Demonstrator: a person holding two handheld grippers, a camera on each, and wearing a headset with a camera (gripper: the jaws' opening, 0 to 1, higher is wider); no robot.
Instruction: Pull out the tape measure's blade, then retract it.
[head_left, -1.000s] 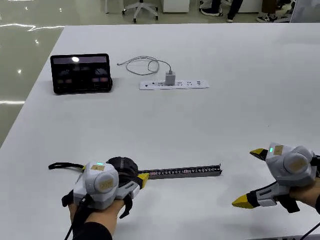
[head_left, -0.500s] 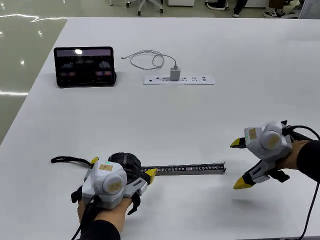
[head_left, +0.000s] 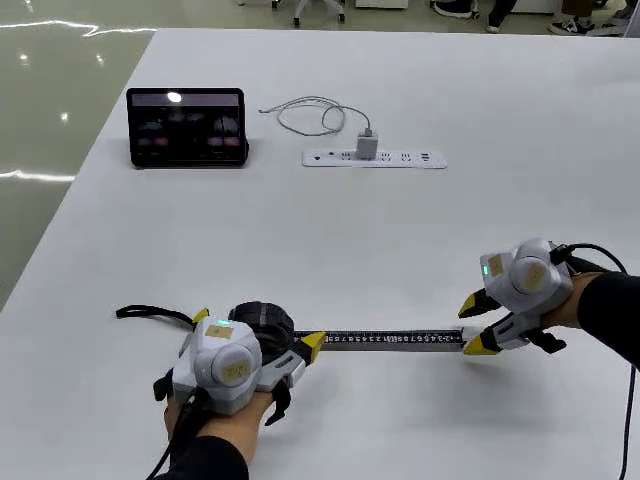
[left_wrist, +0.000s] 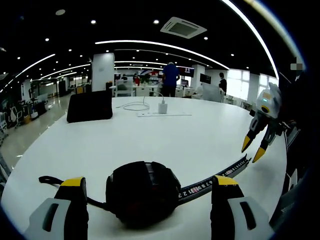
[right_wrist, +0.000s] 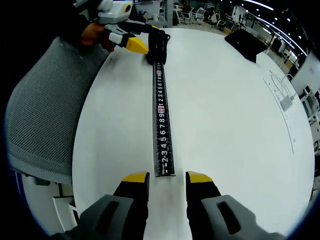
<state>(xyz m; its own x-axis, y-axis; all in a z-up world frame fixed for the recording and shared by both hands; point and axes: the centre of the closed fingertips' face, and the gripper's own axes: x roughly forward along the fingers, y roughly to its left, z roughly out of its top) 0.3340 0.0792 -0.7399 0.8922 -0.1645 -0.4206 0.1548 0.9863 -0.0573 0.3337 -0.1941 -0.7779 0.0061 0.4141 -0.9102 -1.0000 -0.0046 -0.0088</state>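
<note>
Straddling the tape measure with the left gripper, at about seven o'clock on the white table in the head view. Keeping those jaws spread, with a gap showing on each side of the round black body in the left gripper view, so released rather than clamping. Lying flat on the table and running out from the body toward three o'clock: the blade, numbers facing up. Trailing off toward nine o'clock from the body, a thin black strap. Hovering the right gripper at the blade's free end, fingers parted, one yellow tip on each side of that end and just short of it in the right gripper view, grasping nothing. Standing farther back, toward eleven o'clock, a dark tablet; lying toward twelve o'clock, a power strip with a charger plugged in and its cable looping behind.
</note>
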